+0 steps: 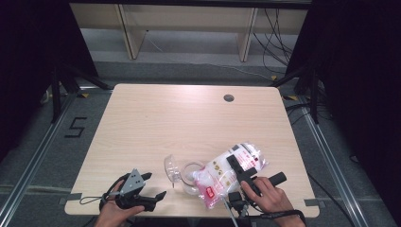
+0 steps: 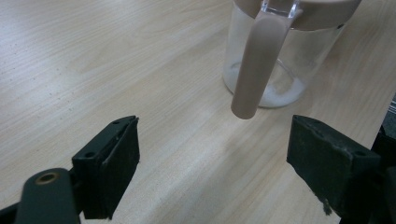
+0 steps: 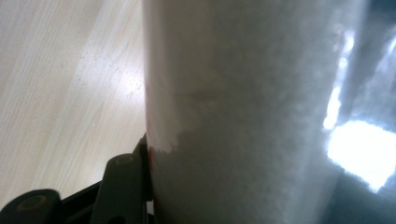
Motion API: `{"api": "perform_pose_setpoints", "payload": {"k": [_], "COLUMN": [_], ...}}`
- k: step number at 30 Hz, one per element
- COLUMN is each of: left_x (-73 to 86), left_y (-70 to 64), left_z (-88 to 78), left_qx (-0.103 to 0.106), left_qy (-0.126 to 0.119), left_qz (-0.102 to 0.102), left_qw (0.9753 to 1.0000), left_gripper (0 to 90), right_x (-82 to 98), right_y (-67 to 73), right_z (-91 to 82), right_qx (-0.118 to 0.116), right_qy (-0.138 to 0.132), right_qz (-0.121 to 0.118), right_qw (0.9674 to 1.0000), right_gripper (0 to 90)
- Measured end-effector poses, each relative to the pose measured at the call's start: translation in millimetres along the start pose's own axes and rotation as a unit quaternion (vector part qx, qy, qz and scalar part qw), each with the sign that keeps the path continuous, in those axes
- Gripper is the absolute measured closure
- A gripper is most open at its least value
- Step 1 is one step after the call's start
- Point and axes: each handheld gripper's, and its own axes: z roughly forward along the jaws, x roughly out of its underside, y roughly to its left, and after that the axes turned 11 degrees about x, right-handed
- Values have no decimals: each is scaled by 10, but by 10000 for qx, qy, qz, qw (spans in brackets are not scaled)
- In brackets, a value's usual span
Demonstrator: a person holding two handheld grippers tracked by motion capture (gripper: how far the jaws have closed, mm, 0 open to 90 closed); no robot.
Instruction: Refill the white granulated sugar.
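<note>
Gripping a clear bag of white powder (image 1: 226, 174) with right gripper (image 1: 239, 169), jaws pressed on both sides, tilted over the glass jar (image 1: 190, 176). Left gripper (image 1: 152, 187) wide open, holding nothing, near the jar's left side, on the table (image 1: 189, 118).

The table (image 1: 189, 123) is seen from a fixed camera set high above its near edge, faced forward and down, so the whole top and the floor beyond are taken in. From the left hand-held gripper (image 2: 212, 158), the wood is viewed low and close, toward a clear jar (image 2: 285, 51). From the right hand-held gripper (image 3: 140, 186), a white bag (image 3: 261, 116) is viewed at very close range. The near right part of the table is shared by all three views.
</note>
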Motion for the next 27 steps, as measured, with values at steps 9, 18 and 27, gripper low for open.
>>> {"api": "perform_pose_setpoints", "payload": {"k": [9,18,27], "left_x": [-1,5,3], "left_y": [2,-11,-2], "left_z": [-4,4,4], "left_qx": [-7,-10,-2], "left_qy": [44,-13,-10], "left_qz": [42,-106,-21], "left_qw": [10000,9999,10000], "left_gripper": [168,168,168], "right_x": [22,25,21], "right_y": [3,4,-26], "right_z": [20,60,79], "right_qx": [-31,-22,14], "right_qy": [10,-43,-9], "right_qz": [-42,-76,-86], "right_qw": [10000,10000,10000], "right_gripper": [497,499,500]}}
